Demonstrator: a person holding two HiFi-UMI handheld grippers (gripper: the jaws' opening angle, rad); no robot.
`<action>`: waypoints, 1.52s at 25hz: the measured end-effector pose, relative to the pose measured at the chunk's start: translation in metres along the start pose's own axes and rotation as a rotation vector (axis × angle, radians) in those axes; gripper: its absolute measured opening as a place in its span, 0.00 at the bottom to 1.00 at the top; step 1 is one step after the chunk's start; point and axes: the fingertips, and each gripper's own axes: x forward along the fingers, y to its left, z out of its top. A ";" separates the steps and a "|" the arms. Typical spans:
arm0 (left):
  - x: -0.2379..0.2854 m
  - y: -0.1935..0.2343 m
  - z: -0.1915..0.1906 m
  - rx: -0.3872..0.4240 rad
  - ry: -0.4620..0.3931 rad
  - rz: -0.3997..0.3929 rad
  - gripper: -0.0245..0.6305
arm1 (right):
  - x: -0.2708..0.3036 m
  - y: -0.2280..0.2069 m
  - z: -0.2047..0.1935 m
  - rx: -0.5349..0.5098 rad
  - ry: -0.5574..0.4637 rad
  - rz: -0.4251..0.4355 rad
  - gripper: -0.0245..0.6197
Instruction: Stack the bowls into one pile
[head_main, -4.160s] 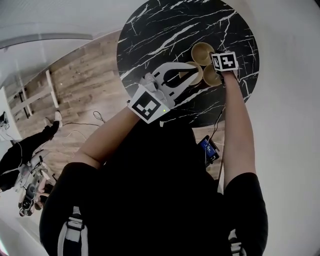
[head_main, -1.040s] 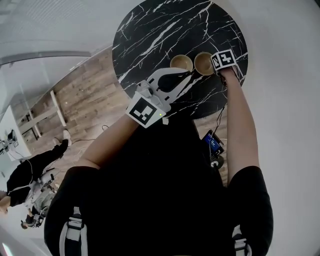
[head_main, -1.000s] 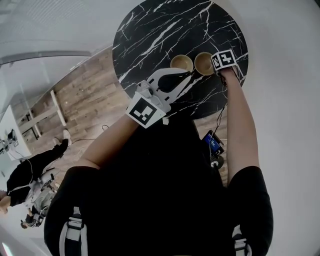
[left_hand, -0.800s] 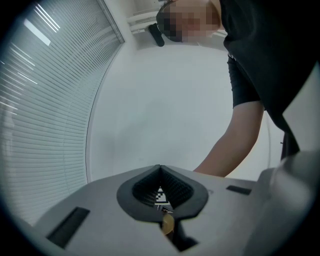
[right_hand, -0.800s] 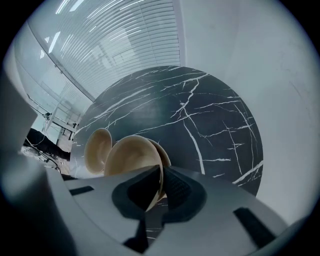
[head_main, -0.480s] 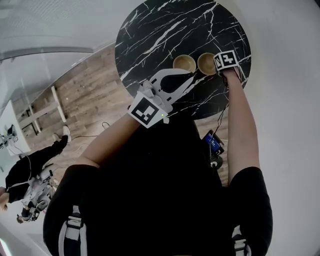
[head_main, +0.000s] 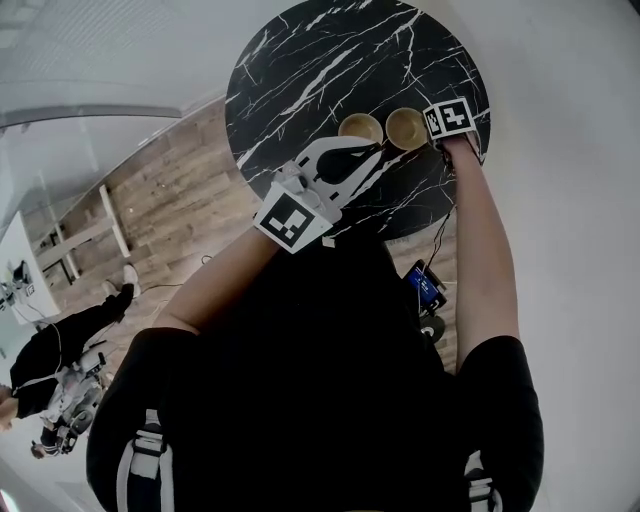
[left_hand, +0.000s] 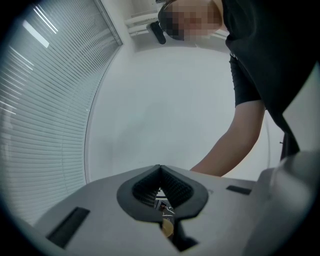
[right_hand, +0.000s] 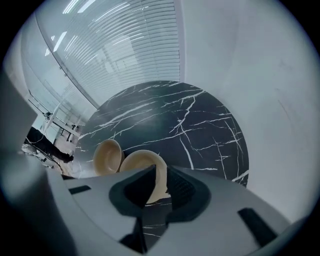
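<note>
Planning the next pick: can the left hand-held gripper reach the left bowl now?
Probably yes: the left bowl sits uncovered just beyond the left hand-held gripper, nothing between, though its jaws are together.

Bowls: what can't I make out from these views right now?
Head view: jaws of the right gripper lie under its own body; near bowl and far bowl are too small to show nesting.
Right gripper view: jaws have just been opening, near bowl's rim between them; its base is behind them.
Left gripper view: the shut left gripper blocks nearly all the table.
</note>
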 end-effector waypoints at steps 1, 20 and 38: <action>-0.001 0.000 0.001 -0.001 -0.002 0.002 0.04 | -0.005 0.003 0.002 -0.004 -0.012 0.001 0.14; -0.045 0.005 0.013 0.024 -0.021 0.044 0.04 | -0.061 0.110 0.010 0.029 -0.337 0.028 0.15; -0.071 0.014 0.000 0.026 -0.031 -0.011 0.04 | -0.006 0.154 -0.031 0.345 -0.322 0.031 0.18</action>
